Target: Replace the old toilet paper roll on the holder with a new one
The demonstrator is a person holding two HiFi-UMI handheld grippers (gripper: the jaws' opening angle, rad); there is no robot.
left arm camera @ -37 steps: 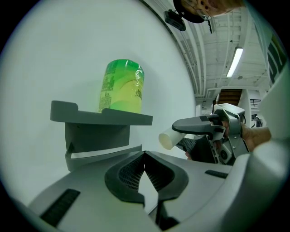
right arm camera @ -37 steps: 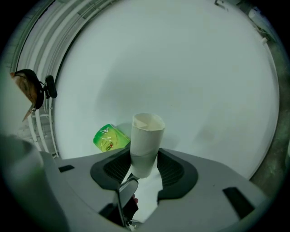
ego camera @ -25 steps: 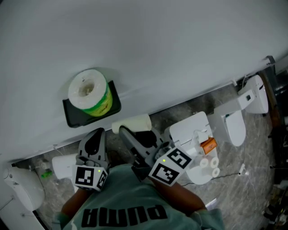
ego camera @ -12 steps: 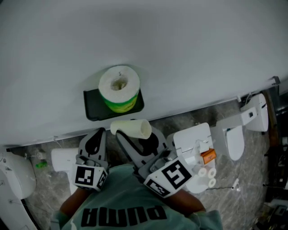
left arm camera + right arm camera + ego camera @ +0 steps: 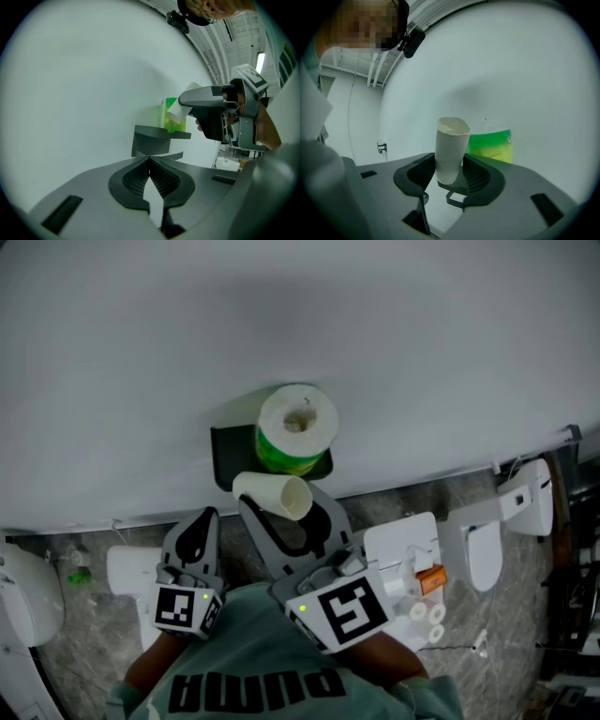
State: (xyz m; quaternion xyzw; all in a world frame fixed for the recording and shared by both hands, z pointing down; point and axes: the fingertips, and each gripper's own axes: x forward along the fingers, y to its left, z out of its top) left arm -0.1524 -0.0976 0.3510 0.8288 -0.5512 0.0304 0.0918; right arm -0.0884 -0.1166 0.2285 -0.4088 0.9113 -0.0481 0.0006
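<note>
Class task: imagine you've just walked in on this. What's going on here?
A person works with tongs in each hand. The right tongs grip an empty cardboard tube, held close to the dark wall holder, where a green-wrapped roll stands. The left tongs are shut and empty.

Tongs 2: left tongs [image 5: 200, 524], right tongs [image 5: 289, 521], roll [image 5: 298, 425] 1, tube [image 5: 272, 495] 1, holder [image 5: 225, 457] 1, small floor rolls [image 5: 419, 613] 3, orange box [image 5: 431, 579] 1
</note>
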